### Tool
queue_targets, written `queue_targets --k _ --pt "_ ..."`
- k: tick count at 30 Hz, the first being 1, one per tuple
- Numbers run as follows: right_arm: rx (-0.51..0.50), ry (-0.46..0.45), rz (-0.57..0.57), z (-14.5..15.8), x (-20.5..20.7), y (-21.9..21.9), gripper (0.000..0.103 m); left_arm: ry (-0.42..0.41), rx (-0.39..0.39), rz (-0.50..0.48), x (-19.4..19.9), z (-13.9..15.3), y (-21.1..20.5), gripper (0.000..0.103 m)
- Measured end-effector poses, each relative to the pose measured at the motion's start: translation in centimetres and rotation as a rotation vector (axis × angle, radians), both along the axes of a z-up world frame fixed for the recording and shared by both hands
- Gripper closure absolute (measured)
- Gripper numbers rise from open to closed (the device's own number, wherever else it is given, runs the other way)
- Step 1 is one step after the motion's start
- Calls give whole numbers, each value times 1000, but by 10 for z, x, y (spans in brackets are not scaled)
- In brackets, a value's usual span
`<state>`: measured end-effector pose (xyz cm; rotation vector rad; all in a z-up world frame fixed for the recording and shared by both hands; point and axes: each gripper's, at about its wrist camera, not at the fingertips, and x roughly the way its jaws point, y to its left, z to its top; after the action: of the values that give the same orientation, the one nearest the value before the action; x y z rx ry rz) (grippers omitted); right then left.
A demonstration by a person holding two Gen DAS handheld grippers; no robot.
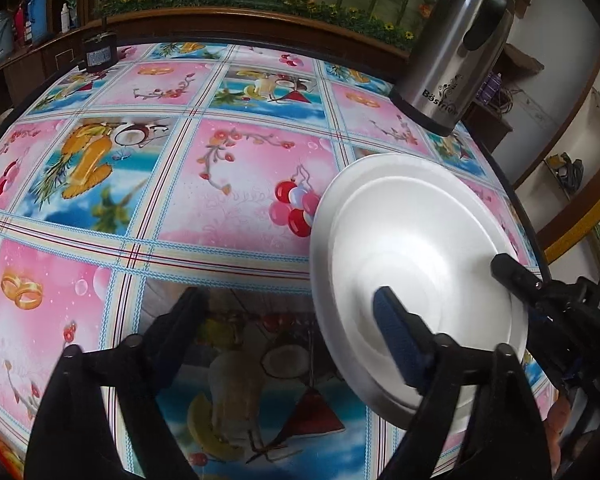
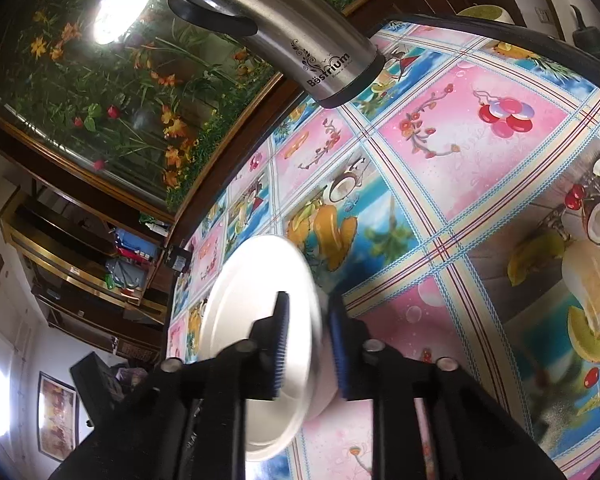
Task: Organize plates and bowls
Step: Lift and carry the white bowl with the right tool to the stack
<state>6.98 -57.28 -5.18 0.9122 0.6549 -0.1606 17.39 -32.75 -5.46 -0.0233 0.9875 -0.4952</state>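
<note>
A white plate (image 1: 400, 240) sits at the right of the table, tilted, one side raised off the cloth. My right gripper (image 2: 310, 340) is shut on its rim, with a blue pad on each face of the plate (image 2: 252, 300). In the left wrist view that gripper's black finger (image 1: 514, 276) reaches onto the plate's right edge. My left gripper (image 1: 286, 300) is open. Its right finger with the blue pad (image 1: 396, 332) lies over the plate's face, and its left finger (image 1: 180, 320) is over the bare cloth. The plate's left rim falls between the two fingers.
A steel thermos jug (image 1: 456, 52) stands at the table's back right, just beyond the plate (image 2: 300, 40). A small black device (image 1: 98, 54) sits at the back left edge. The round table (image 1: 220, 208) wears a glossy pink and blue fruit-print cloth.
</note>
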Motion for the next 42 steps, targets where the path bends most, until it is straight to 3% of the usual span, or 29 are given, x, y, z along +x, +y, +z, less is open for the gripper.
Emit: queue_targets --k 1,3,6,10,23,31,42 --pt "-4 2 -2 -1 0 0 93 0 -5 -3 0 0 0 31" --pt "-16 3 -6 -1 1 1 94 6 -30 -13 0 1 1 51" --pt "-34 4 -3 0 2 4 94 21 -54 -39 -1 1 0 69" --pt "-59 8 8 1 4 9 95 35 -71 -73 -3 -1 -4 86" --pt "-87 18 -7 -1 -1 12 96 -8 -11 -114 -17 7 -15 89" --pt "-65 39 -108 -3 -51 17 96 -12 8 -188 -51 12 -22 89" --pt "-100 9 -74 21 -111 70 96 -85 31 -166 -116 28 34 89"
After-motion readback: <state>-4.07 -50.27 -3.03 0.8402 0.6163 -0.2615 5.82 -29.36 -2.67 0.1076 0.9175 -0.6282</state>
